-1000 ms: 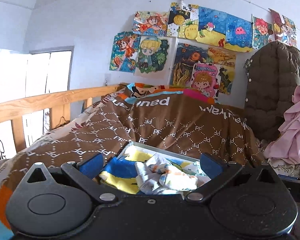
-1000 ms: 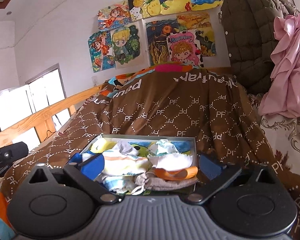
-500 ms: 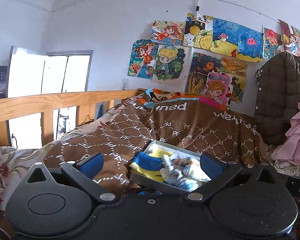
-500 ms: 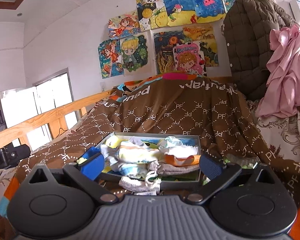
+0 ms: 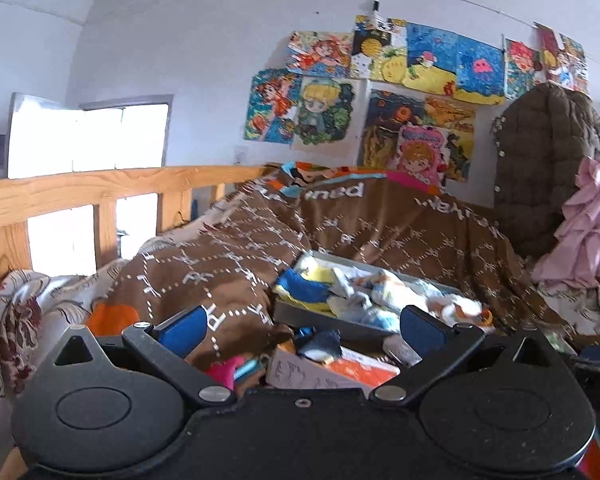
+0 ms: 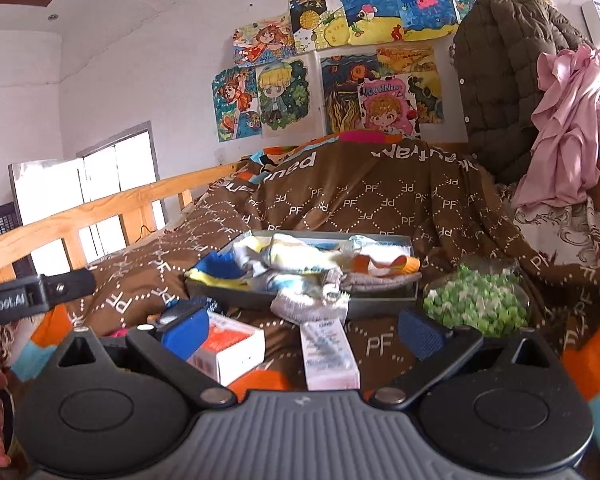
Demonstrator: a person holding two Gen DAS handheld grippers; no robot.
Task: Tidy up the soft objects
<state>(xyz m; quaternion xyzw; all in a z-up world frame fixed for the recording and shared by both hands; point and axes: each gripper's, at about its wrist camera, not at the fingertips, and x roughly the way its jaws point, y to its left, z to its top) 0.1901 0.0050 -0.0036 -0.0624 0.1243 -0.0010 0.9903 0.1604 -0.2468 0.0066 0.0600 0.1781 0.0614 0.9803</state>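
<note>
Your left gripper (image 5: 302, 330) has its blue-padded jaws spread wide with nothing between them, and your right gripper (image 6: 302, 330) is the same: fully parted, holding nothing. Both hover low over the brown quilt printed with white "PF" lettering (image 6: 380, 204) that covers the bed.

The soft things you are sorting, a heap of small socks in white, yellow, blue and orange (image 6: 300, 260), sit piled in a shallow grey rectangular tray (image 6: 380, 308) resting on that quilt, ahead of both grippers. One grey knitted sock (image 6: 312, 306) hangs over the tray's near wall onto the quilt.

In the right wrist view, a white and orange cardboard box (image 6: 230, 346) lies just in front of your left finger pad, a narrow white carton (image 6: 330, 354) lies between the pads, and a clear bowl of green and white bits (image 6: 478, 304) stands just right of the tray. A wooden bed rail (image 5: 100, 190) runs along the left.
</note>
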